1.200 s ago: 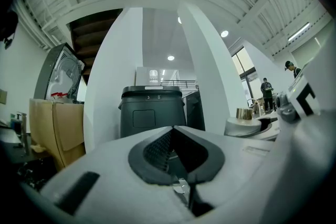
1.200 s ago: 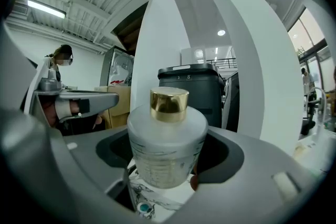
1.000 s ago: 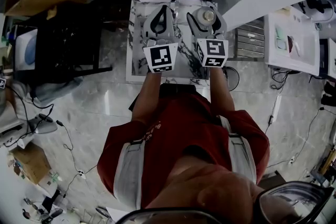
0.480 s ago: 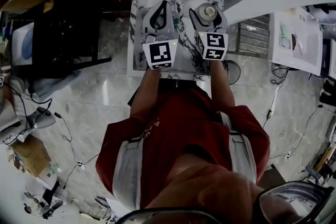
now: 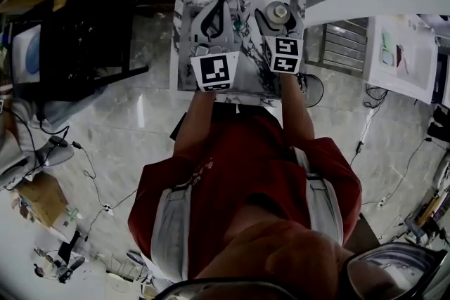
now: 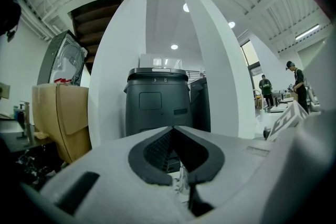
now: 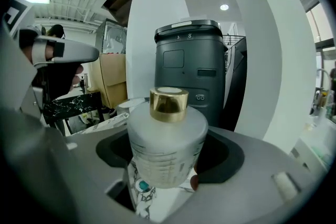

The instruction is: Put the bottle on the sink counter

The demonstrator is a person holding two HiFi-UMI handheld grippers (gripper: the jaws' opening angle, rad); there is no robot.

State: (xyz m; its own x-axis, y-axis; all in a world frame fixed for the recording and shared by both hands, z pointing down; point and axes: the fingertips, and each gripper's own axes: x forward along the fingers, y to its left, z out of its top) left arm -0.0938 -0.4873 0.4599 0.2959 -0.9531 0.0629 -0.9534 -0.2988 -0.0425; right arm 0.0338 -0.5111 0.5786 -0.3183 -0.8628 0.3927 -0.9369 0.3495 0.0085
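Over the marble counter (image 5: 184,46), the right gripper (image 5: 278,16) clasps the frosted gold-capped bottle (image 7: 167,149) between wide-set jaws, while the left gripper (image 6: 172,129) hangs closed and empty

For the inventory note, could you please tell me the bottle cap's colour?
The cap on the bottle is gold; clearest in the right gripper view.

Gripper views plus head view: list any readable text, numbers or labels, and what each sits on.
"3 8": two small characters on the top band of the dark grey bin-like unit; tiny, so the reading is uncertain.
Frosted bottle with gold cap: faint printed lines on its side, too blurred to read.
Marker cubes: black-and-white square patterns only, no words.
Nothing else is legible.
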